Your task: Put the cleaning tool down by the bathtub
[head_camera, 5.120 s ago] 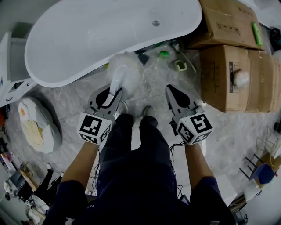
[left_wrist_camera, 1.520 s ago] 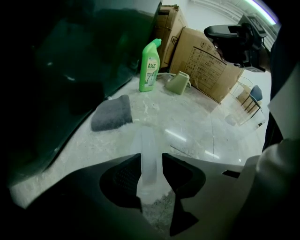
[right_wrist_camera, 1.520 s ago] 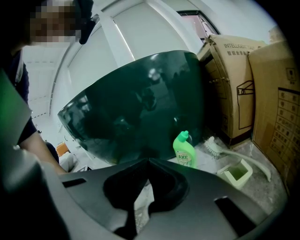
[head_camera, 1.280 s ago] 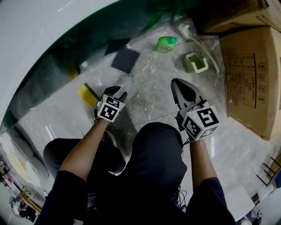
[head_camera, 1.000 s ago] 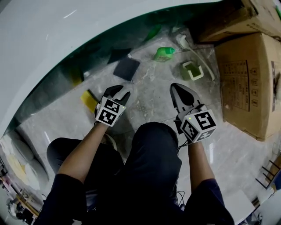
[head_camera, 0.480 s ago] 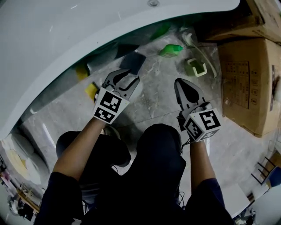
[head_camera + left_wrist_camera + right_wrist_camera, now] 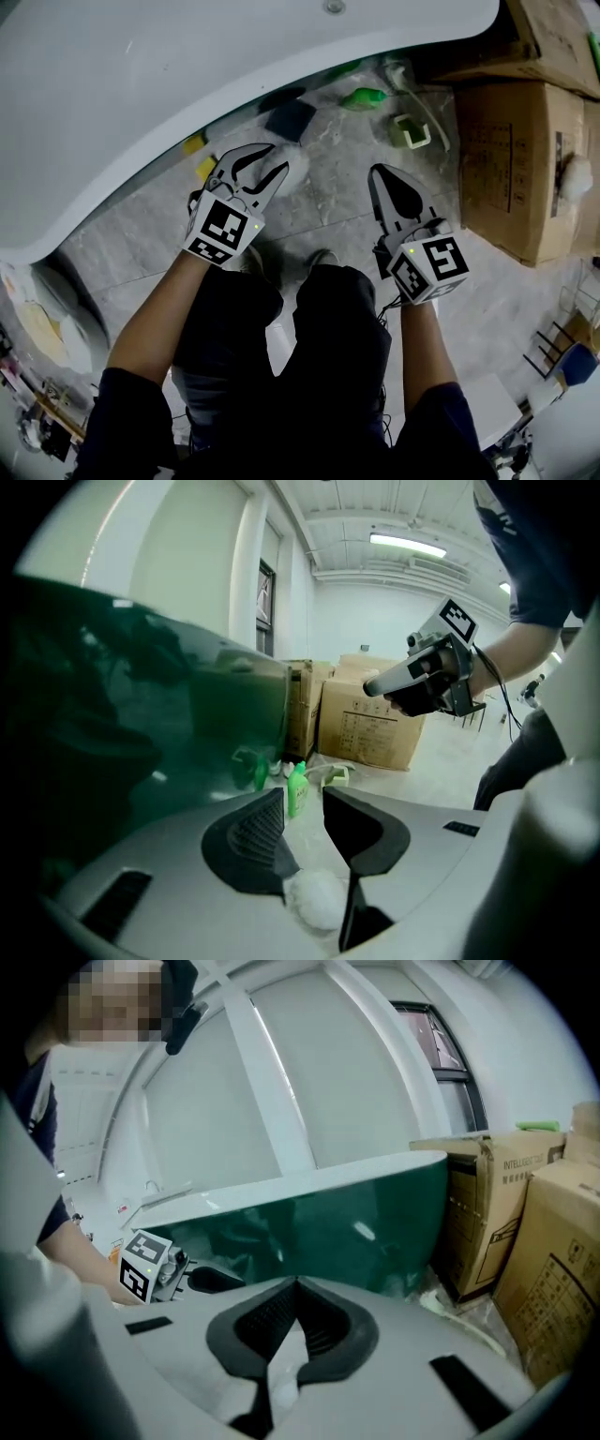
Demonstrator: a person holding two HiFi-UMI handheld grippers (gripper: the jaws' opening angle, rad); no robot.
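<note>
White and fluffy, the cleaning tool (image 7: 300, 164) lies on the grey marble floor (image 7: 328, 216) at the green-sided white bathtub (image 7: 141, 94) edge, beneath the left gripper (image 7: 302, 799), whose wide, empty jaws have just been narrowing slightly, while the right gripper (image 7: 296, 1284) is pinched closed on nothing, so the placing looks done and only drawing both clear seems left.

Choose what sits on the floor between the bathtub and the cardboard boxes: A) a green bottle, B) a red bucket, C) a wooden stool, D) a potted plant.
A: a green bottle sits on the floor by the bathtub, left of the cardboard boxes.
</note>
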